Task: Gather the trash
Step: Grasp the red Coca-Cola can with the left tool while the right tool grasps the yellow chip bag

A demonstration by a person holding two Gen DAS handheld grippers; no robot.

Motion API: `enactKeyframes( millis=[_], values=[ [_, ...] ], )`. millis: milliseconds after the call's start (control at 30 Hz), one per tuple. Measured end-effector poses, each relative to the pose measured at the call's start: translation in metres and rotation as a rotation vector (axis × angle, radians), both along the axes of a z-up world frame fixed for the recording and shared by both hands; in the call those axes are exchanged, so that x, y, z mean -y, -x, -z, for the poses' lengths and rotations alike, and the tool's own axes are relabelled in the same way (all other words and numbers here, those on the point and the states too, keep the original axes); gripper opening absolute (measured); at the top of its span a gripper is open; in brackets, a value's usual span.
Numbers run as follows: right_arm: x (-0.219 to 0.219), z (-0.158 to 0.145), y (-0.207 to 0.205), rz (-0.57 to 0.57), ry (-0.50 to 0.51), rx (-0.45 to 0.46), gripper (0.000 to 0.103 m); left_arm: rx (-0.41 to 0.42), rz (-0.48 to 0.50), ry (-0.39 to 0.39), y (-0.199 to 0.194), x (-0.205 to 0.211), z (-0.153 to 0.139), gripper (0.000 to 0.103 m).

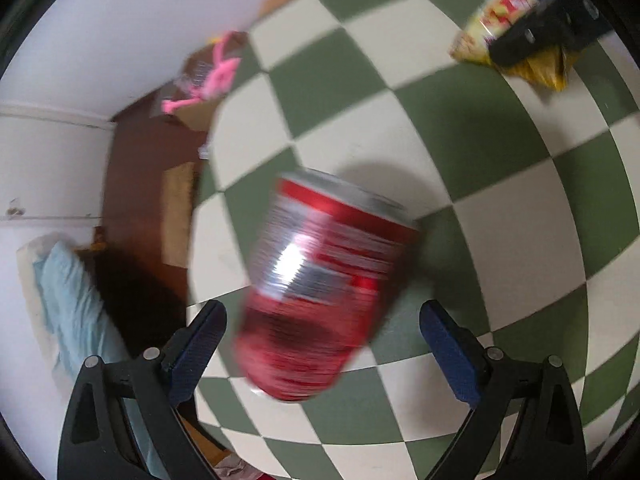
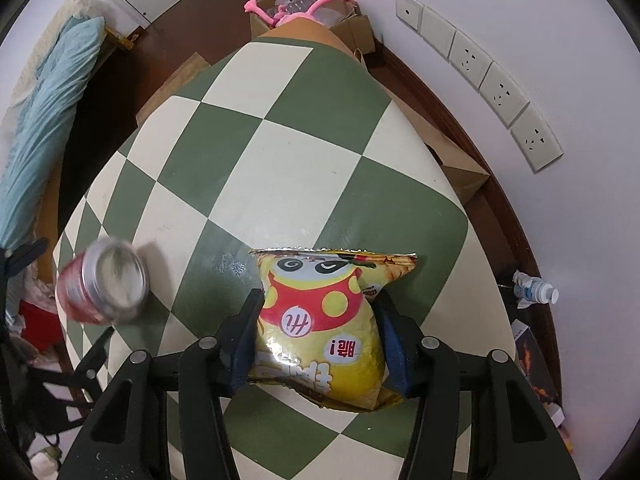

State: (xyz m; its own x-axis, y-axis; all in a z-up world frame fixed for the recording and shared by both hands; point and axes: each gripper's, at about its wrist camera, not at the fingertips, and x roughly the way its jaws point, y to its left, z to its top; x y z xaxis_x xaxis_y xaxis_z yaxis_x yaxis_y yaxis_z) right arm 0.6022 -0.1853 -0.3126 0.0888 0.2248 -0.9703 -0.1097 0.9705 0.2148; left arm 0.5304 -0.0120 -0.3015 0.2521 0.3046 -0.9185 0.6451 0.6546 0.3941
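A red and silver drink can point(image 1: 320, 284) stands, blurred by motion, on the green-and-cream checked table point(image 1: 460, 140). My left gripper point(image 1: 322, 344) is open with the can between its blue-padded fingers, not touching either one. The can also shows in the right wrist view point(image 2: 106, 282) at the table's left edge. My right gripper point(image 2: 318, 332) is shut on a yellow snack bag point(image 2: 320, 320) with a red mushroom cartoon, which lies on the table. The bag and the right gripper show far right in the left wrist view point(image 1: 500, 24).
A cardboard box point(image 2: 312, 12) with clear plastic and a pink toy stands beyond the table's far end. Brown paper bags point(image 2: 452, 156) lean by the right wall under wall sockets. A plastic bottle point(image 2: 536, 290) lies on the floor at right. A light blue bed point(image 2: 44, 120) is at left.
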Motion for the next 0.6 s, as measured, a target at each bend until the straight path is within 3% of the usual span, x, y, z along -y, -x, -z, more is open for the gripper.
enactKeyframes(
  millis=[100,233,400,600],
  values=[
    [-0.001,-0.001,0.0,0.0,-0.003,-0.004,0.056,0.002,0.032,-0.038,-0.002,0.002,0.006,0.098],
    [0.001,0.0,0.001,-0.001,-0.011,-0.001,0.056,0.038,0.017,-0.048,-0.002,-0.003,-0.001,0.07],
    [0.002,0.0,0.001,0.003,-0.02,0.005,0.056,0.018,-0.045,-0.016,-0.005,-0.012,-0.004,0.068],
    [0.004,-0.003,0.007,0.004,-0.042,0.011,0.054,0.058,-0.136,0.029,-0.004,-0.025,-0.018,0.068]
  ],
)
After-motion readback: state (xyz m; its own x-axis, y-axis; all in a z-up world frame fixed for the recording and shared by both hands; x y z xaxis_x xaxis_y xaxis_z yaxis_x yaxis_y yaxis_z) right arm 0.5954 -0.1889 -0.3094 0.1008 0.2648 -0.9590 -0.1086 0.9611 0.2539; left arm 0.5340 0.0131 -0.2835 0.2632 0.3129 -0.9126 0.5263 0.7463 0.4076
